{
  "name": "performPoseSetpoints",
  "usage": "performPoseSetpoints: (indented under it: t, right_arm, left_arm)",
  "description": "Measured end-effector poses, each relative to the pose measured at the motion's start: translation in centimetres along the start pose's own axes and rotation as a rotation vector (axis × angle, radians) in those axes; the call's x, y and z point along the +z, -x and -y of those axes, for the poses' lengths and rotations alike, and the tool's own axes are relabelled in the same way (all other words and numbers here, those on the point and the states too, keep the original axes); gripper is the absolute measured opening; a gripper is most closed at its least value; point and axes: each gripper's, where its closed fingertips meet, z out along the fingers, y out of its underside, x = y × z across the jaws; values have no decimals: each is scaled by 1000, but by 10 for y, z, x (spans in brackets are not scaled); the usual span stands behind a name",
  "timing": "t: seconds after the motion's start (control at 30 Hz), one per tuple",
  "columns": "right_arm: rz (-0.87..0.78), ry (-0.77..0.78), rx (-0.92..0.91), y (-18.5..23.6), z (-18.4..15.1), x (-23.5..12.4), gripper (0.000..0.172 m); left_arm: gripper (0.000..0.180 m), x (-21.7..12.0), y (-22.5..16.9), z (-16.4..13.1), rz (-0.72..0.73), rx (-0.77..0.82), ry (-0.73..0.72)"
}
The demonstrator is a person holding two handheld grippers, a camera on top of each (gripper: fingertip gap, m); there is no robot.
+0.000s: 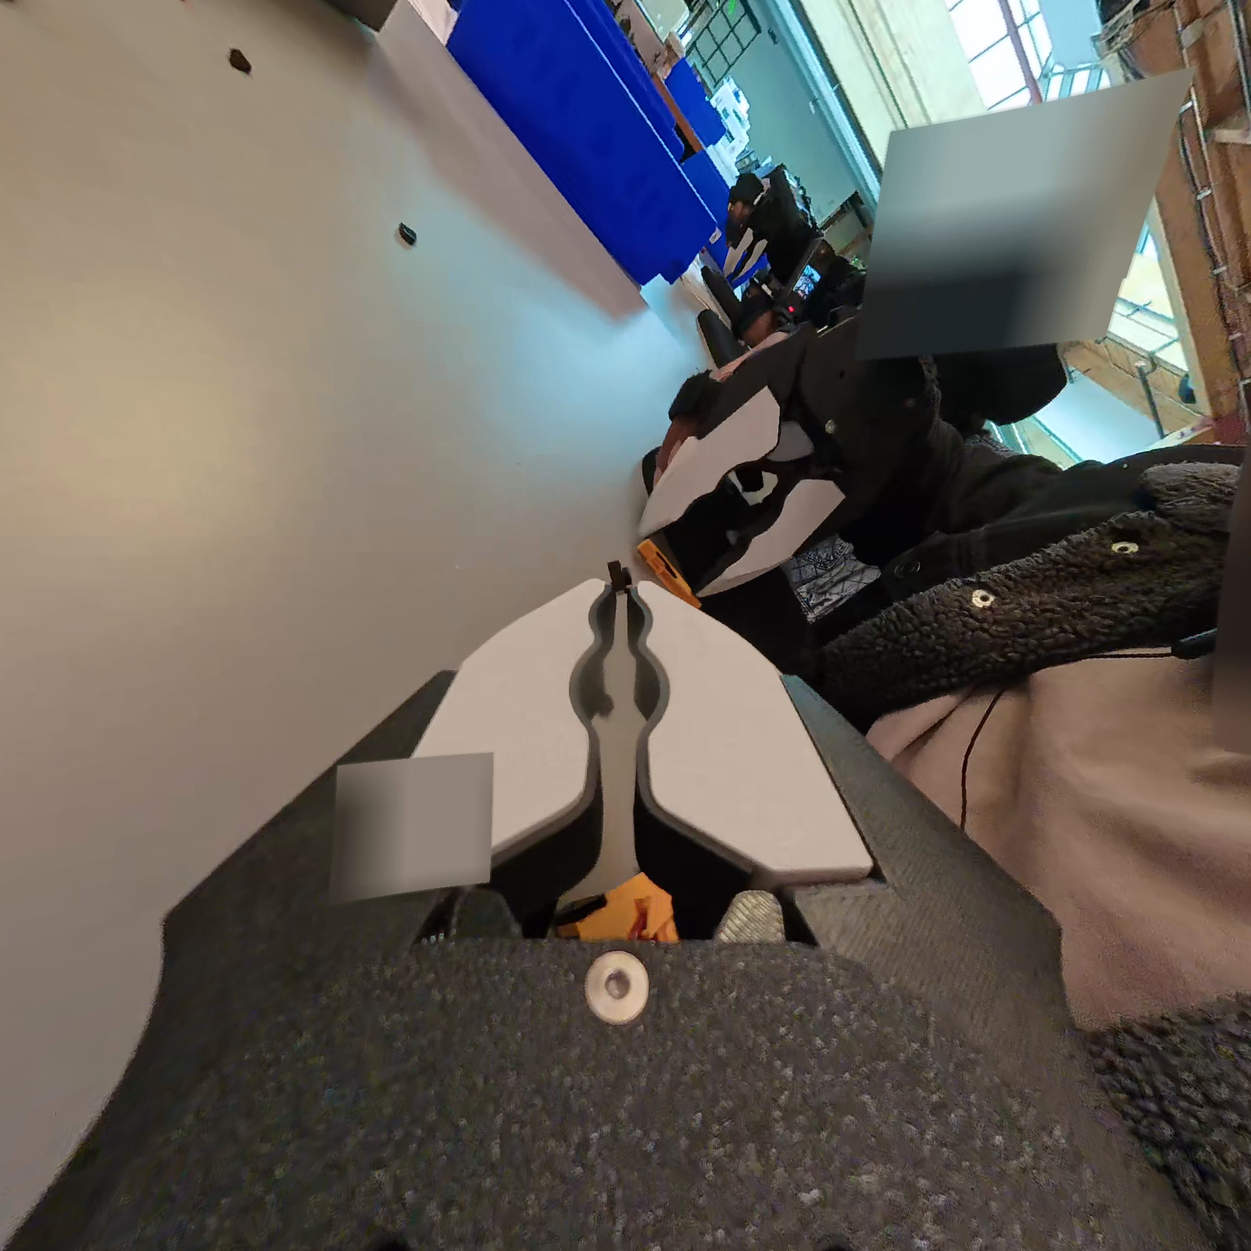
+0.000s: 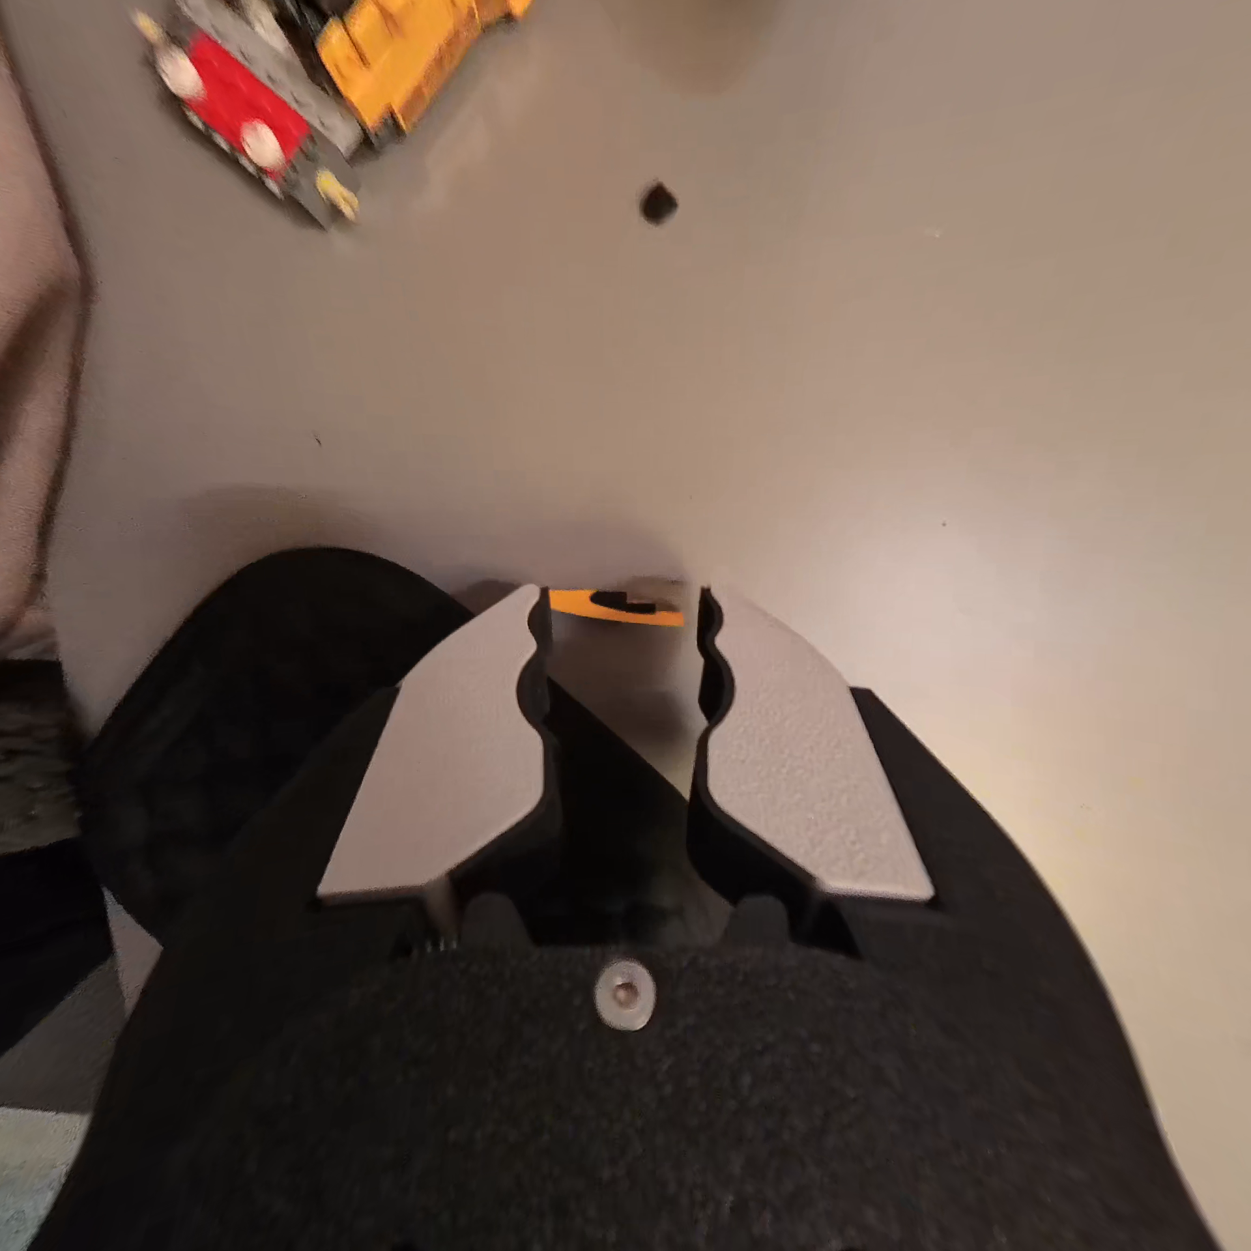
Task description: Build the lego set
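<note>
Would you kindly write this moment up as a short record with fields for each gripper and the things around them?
Left gripper: jaws closed, pinching a small black piece at the tips
Right gripper: jaws apart, nothing pressed between them
Nearest to right gripper: orange block on the table between its fingertips
Surface: pale grey table
Also on table: blurred red, grey and orange brick model; small black piece lying loose

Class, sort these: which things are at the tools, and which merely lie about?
At the tools: small black part in shut left tool; orange block between open right tool fingers.
Lying about: red-and-grey brick assembly, loose black bit, blue bins.
</note>
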Motion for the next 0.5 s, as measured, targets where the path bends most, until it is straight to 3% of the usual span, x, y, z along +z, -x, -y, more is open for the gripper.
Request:
performPoseSetpoints:
  t: [0.23, 0.3, 0.37, 0.5]
  right_arm:
    - [16, 10, -20, -10, 3, 2, 17]
    - [-60, 15, -52, -31, 5, 5, 7]
    - [-119, 13, -57, -49, 7, 7, 8]
    - [-76, -28, 169, -40, 14, -12, 23]
  left_arm:
    - [3, 7, -6, -3, -5, -19, 10]
    - [3, 10, -7, -5, 7, -15, 26]
    - [3, 12, -5, -5, 29, -17, 31]
    - [3, 10, -4, -1, 54, -29, 18]
